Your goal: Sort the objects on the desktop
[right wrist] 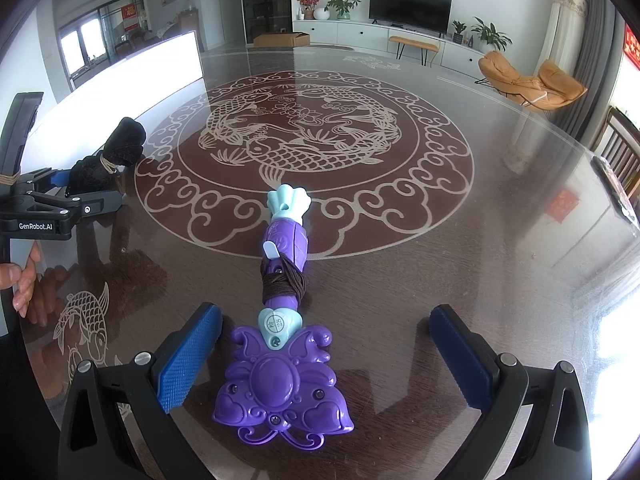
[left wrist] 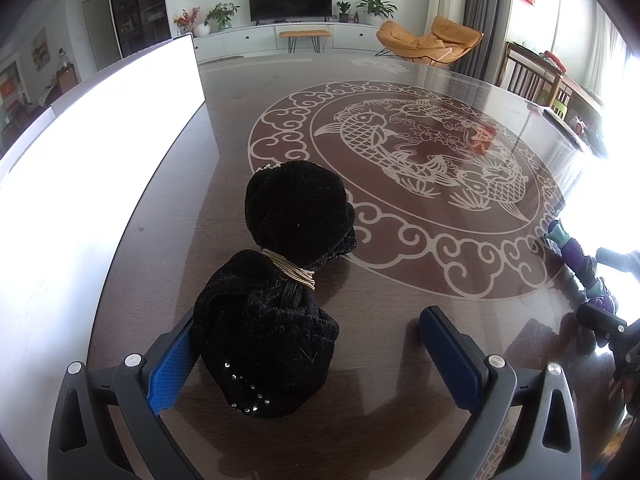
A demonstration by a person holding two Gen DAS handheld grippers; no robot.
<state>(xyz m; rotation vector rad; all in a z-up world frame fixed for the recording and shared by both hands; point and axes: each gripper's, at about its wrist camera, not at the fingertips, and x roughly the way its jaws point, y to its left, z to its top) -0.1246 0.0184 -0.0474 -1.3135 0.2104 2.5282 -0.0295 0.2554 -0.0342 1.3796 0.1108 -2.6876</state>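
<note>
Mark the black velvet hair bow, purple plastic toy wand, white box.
black velvet hair bow point(left wrist: 296, 212): left wrist view, far lobe.
purple plastic toy wand point(right wrist: 276, 388): right wrist view, flower-shaped head.
white box point(left wrist: 100, 152): left wrist view, side wall.

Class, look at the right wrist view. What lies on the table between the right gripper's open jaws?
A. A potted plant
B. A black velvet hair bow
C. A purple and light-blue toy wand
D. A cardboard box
C. The purple and light-blue toy wand lies lengthwise between the open jaws of the right gripper.

Daylight floods from windows on the right, overexposing them; the glossy dark patterned bench point(right wrist: 460, 280) carries glare and soft shadows. Fisheye edges curve, darkened corners.
</note>
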